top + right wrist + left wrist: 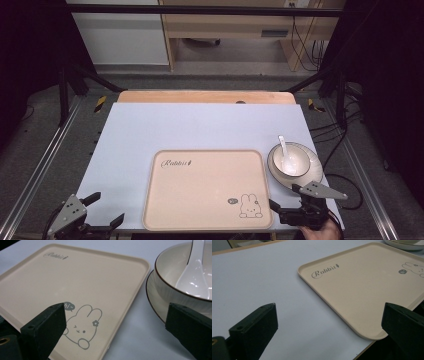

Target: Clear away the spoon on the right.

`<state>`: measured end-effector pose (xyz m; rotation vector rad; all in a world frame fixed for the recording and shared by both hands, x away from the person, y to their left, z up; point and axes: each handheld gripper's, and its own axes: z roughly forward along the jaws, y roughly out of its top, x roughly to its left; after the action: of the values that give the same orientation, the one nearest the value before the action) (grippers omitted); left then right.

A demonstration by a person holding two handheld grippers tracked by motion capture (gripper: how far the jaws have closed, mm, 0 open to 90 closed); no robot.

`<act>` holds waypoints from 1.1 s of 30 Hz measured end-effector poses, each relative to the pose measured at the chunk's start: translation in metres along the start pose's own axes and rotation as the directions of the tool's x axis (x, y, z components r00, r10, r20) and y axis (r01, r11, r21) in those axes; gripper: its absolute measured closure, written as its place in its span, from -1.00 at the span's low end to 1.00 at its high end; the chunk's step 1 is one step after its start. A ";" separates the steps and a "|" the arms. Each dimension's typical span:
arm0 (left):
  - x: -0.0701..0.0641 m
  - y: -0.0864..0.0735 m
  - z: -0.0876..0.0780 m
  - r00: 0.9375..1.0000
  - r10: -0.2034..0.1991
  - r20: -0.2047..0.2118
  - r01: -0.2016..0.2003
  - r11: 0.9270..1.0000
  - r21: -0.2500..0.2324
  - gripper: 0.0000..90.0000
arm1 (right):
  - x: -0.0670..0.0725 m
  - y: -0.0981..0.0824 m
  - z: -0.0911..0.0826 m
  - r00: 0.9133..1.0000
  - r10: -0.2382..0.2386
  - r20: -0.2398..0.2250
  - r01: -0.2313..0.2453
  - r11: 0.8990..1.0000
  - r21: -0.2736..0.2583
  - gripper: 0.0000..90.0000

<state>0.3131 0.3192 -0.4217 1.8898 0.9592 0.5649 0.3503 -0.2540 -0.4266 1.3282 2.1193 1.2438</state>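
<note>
Starting at the left of the high view: the left gripper (104, 209) hangs just off the near-left corner of the tray (165, 210), jaws standing wide apart with nothing between them. In the left gripper view the same story, with bare white table cover (262, 277) between the black jaws and the tray's near corner just ahead to one side.

Now the tray itself, beige and flat on the cover, nothing loaded on it (a little rabbit (249, 206) printed at its near-right corner, script lettering at the far-left one). It's our landmark, sitting at the near middle of the table.

Moving right of the tray: a white bowl (291, 161) sits on a plate (314, 176) just beside the tray's right edge, not touching it as far as I can tell, with a white spoon (285, 150) resting inside, handle pointing away from the person.

And the right gripper (286, 202), at the tray's near-right corner just below the plate, is spread wide too, holding nothing; its own view looks across the rabbit toward the bowl.

My read: this is the approach, nothing picked up yet. The likely next move is the right gripper going for the bowl's or plate's rim, closing on a thin edge and lifting level so the spoon doesn't slide, then crossing left onto the tray.
</note>
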 end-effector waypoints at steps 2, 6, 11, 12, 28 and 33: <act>0.000 0.000 0.000 1.000 -0.002 0.000 0.002 1.000 -0.001 -1.00 | -0.001 0.000 0.001 1.000 0.010 -0.002 -0.010 1.000 0.015 -0.92; 0.000 0.000 0.000 1.000 0.004 0.007 -0.005 1.000 0.002 -1.00 | 0.003 0.001 0.003 1.000 -0.016 0.019 0.015 0.999 0.040 -0.92; 0.000 0.000 0.000 1.000 0.009 0.012 -0.009 1.000 0.003 -1.00 | 0.007 0.001 0.005 0.998 -0.041 0.038 0.039 0.998 0.059 -0.92; 0.000 0.000 0.000 1.000 0.009 0.014 -0.009 1.000 0.002 -1.00 | 0.007 0.001 0.005 0.998 -0.040 0.041 0.038 0.997 0.061 -0.92; 0.000 0.000 0.000 1.000 0.013 0.014 -0.013 1.000 0.005 -1.00 | 0.009 0.001 0.005 0.997 -0.058 0.042 0.055 0.995 0.078 -0.92; 0.000 0.000 0.000 1.000 0.011 0.014 -0.011 1.000 0.005 -1.00 | 0.010 0.001 0.005 0.997 -0.062 0.048 0.058 0.995 0.079 -0.92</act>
<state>0.3129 0.3188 -0.4220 1.9021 0.9422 0.5558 0.3493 -0.2428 -0.4270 1.3038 2.1758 1.1031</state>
